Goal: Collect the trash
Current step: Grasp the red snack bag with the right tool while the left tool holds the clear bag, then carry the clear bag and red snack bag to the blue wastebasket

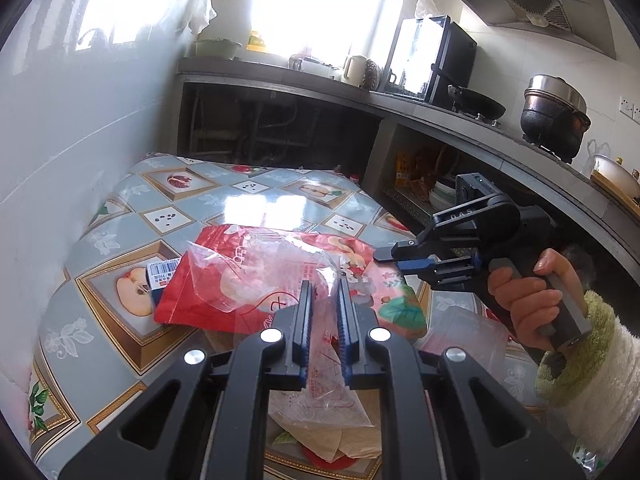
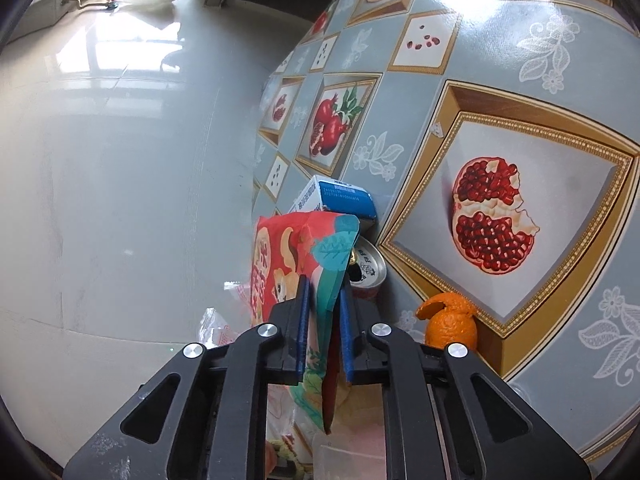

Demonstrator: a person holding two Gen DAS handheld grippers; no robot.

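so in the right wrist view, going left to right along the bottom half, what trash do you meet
crumpled clear plastic wrapper → red snack bag with teal leaf print, in the right claw → silver can top → orange peel

Black grippers (image 1: 324, 292), blue-padded fingers (image 2: 303, 320); fluffy cream-green sleeve (image 1: 592, 364).

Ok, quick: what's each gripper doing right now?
Left gripper: shut on the clear plastic bag.
Right gripper: shut on the red snack bag.

Right tongs (image 2: 324, 312) tight on red snack bag (image 2: 280, 264) — orange peel (image 2: 452, 322) beside.
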